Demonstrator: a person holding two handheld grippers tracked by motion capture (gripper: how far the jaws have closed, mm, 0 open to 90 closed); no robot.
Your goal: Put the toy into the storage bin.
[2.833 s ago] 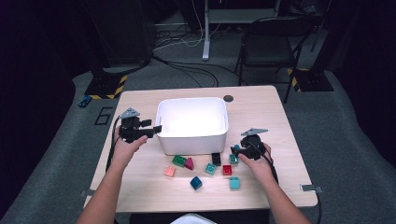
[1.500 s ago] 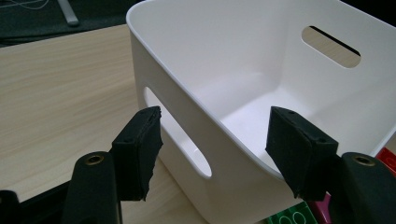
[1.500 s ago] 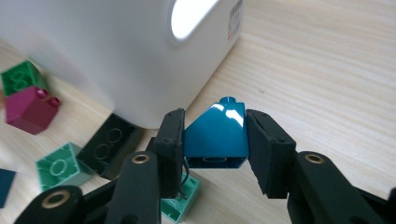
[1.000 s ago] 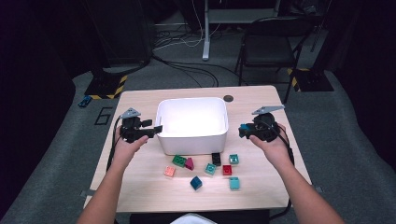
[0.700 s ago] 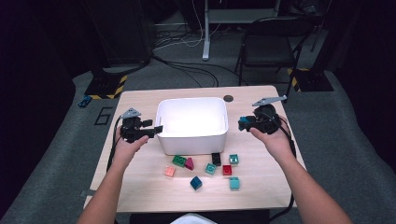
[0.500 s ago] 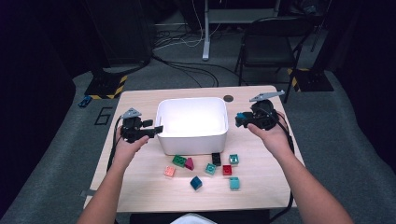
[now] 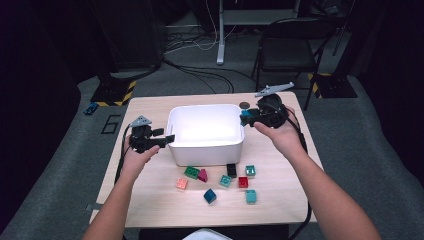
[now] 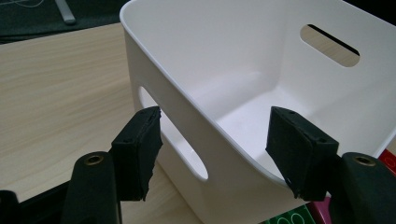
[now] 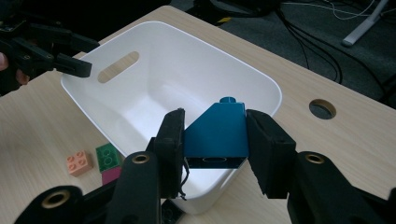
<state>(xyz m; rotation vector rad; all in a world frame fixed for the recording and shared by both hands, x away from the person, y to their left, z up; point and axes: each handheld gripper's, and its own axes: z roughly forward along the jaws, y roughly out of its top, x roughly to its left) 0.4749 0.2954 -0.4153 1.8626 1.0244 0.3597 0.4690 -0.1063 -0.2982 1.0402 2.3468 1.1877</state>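
Gripping a blue block point(image 9: 215, 135), right tool point(image 9: 215, 144) above white bin point(image 9: 261, 88)

No legible text, label, brand, number or sign was found in any of the three views. The only sign-like marking was the yellow-and-black hazard striping point(image 7: 126, 90) on a dark base on the floor, at about ten o'clock from the table point(image 7: 150, 107) in the high view, and it carried no wording. The white bin point(image 7: 206, 150), the bricks and the gripper bodies bore no readable print.
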